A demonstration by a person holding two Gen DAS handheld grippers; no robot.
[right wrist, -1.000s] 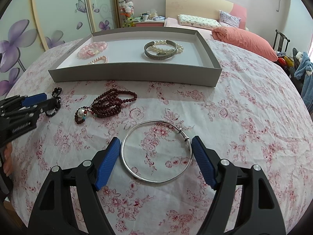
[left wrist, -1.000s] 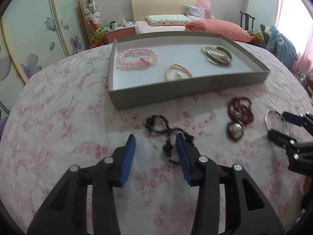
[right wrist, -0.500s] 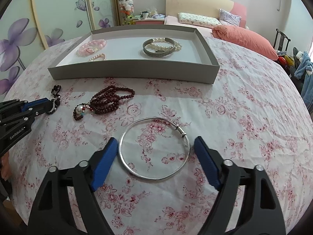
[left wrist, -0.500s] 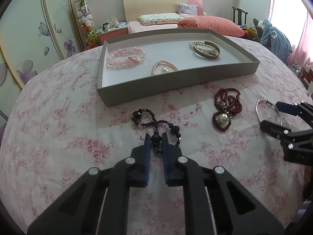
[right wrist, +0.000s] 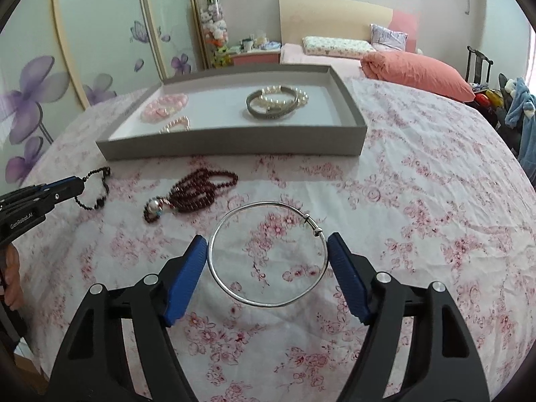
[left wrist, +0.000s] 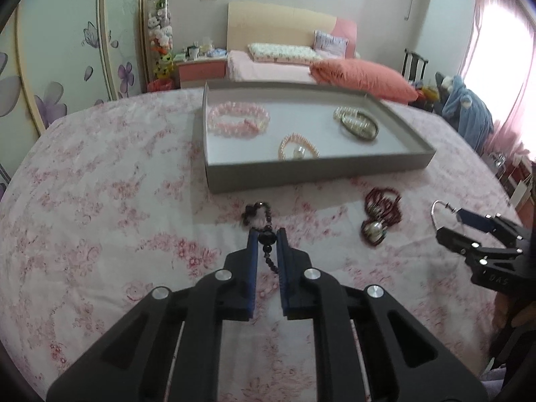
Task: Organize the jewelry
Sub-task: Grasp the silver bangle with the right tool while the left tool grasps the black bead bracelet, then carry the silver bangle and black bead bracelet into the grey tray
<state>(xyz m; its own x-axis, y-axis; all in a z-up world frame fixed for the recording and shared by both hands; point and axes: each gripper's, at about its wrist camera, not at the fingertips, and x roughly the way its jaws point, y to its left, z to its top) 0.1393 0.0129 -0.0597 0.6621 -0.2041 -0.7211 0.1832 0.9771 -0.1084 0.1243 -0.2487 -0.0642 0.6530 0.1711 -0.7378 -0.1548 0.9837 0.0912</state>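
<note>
- While the left gripper [left wrist: 267,234] has its jaws narrowed onto the black bead strand [left wrist: 264,231], part of that strand hangs between the blue pads and its far loop lies near the front wall of the grey tray [left wrist: 301,171], toward the tray's left front corner.
- From the right wrist view the same strand [right wrist: 97,191] dangles from the left gripper's tip at the left edge of the bench [right wrist: 418,184], which wears a pink floral cloth.
- Between the strand and the right gripper lies the dark red bead necklace [right wrist: 197,191] with its pearl pendant, flat on the cloth in front of the tray.
- Nearer the bench's front edge, the silver bangle [right wrist: 268,254] lies flat between the wide-set jaws of the right gripper [right wrist: 266,251]; whether the blue pads touch its rim cannot be told.
- Inside the tray sit a pink bead bracelet [left wrist: 238,120] at the back left, a small pearl bracelet [left wrist: 298,147] by the front wall, and a metal cuff with pearls [left wrist: 356,123] toward the right.
</note>
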